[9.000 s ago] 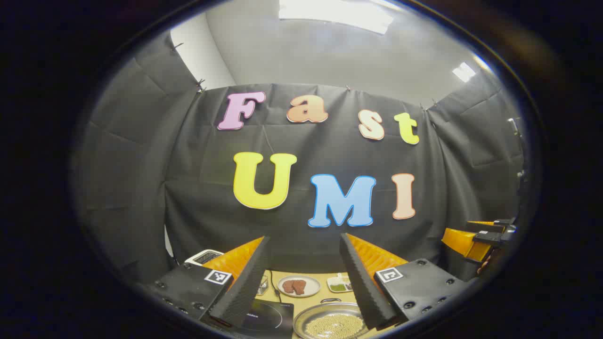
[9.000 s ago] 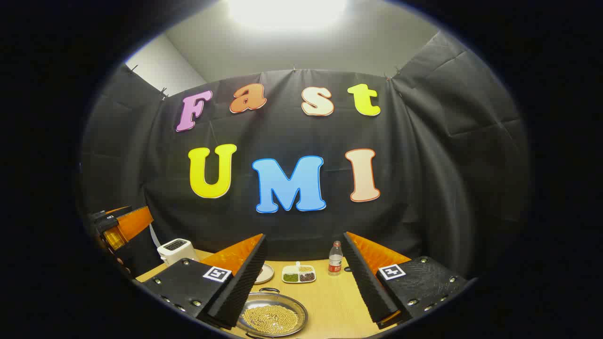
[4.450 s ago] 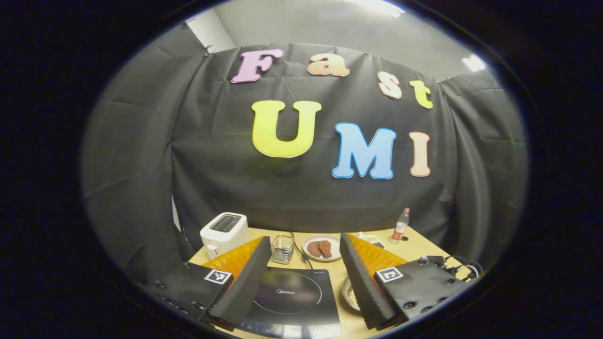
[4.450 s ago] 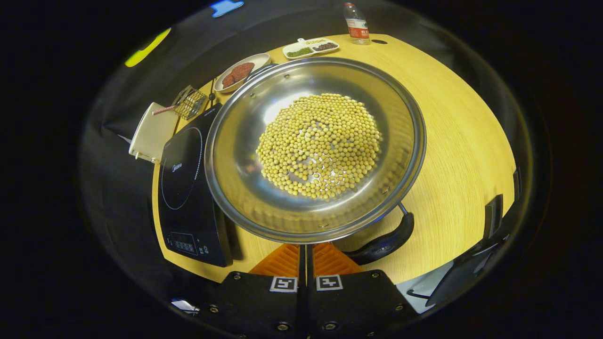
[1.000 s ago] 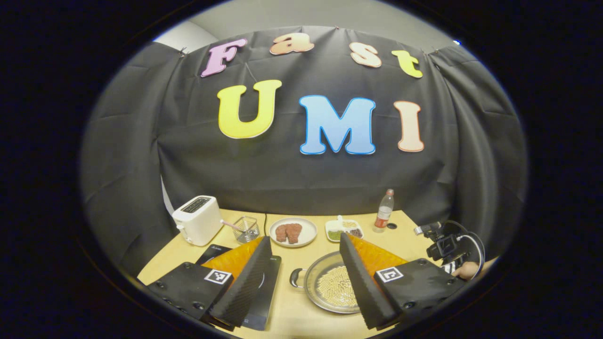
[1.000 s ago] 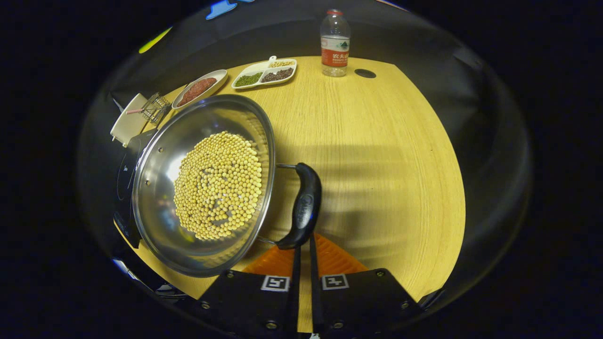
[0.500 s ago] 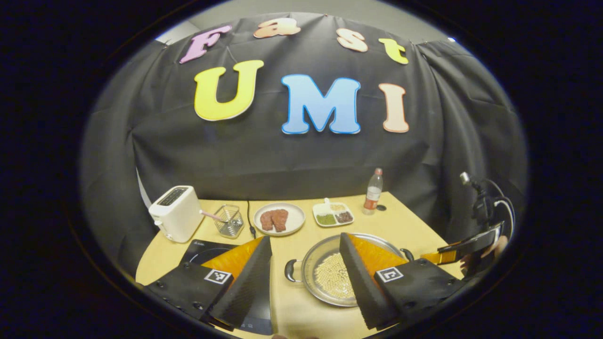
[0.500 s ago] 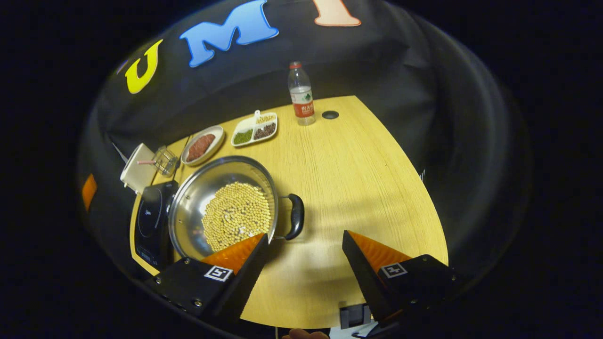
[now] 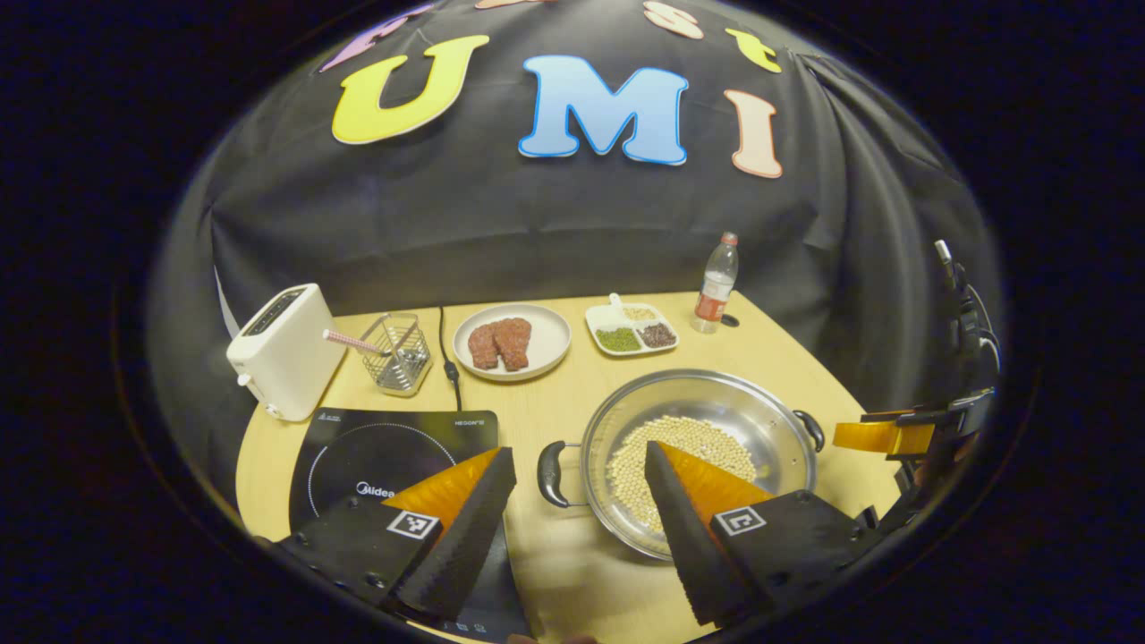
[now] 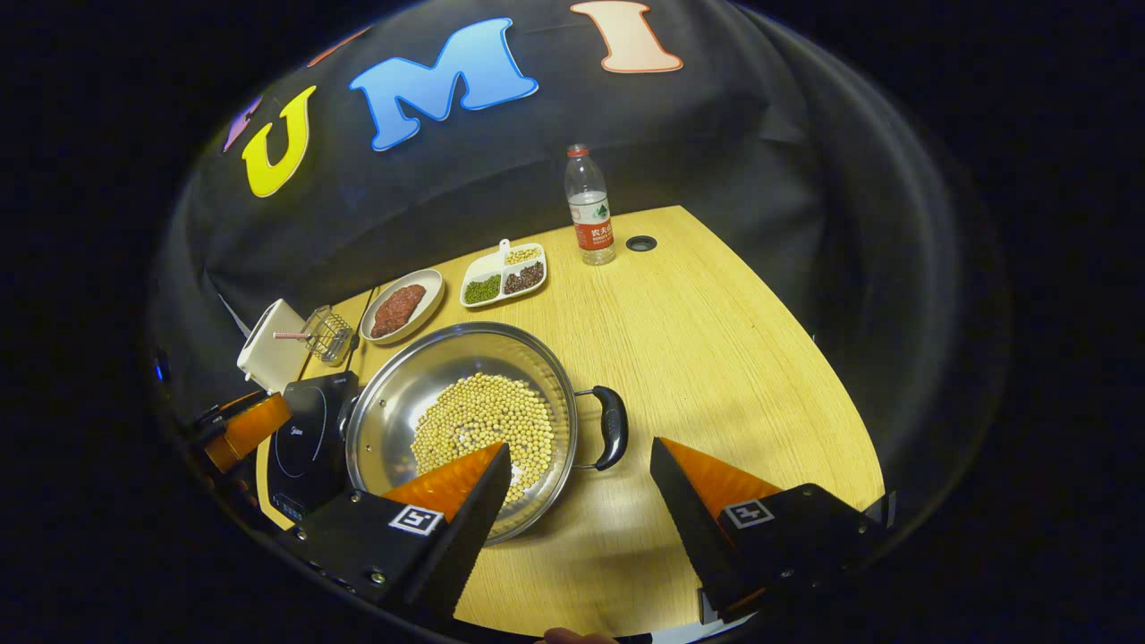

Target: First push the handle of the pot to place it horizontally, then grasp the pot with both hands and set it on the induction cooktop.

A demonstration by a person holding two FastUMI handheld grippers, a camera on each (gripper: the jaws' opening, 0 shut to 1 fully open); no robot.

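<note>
Handles look level, so bring your spread left tongs (image 9: 577, 501) and right tongs (image 10: 577, 496) (both holding nothing) onto the pot (image 10: 465, 420) handles.

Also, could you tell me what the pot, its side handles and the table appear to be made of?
Round silver pot: likely polished stainless steel, mirror glare. Black loop handles: probably plastic, dull sheen. Pale yellow table: wood or wood-look laminate, visible grain.

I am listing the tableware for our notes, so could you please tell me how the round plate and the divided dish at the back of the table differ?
The round plate is circular and undivided; the divided dish is roughly rectangular with compartments. The round plate carries reddish-brown pieces, while the divided dish holds green, dark and pale grains, each in its own compartment. The round plate looks larger than the divided dish. Both are white and lie flat on the wooden table, behind the pot.
</note>
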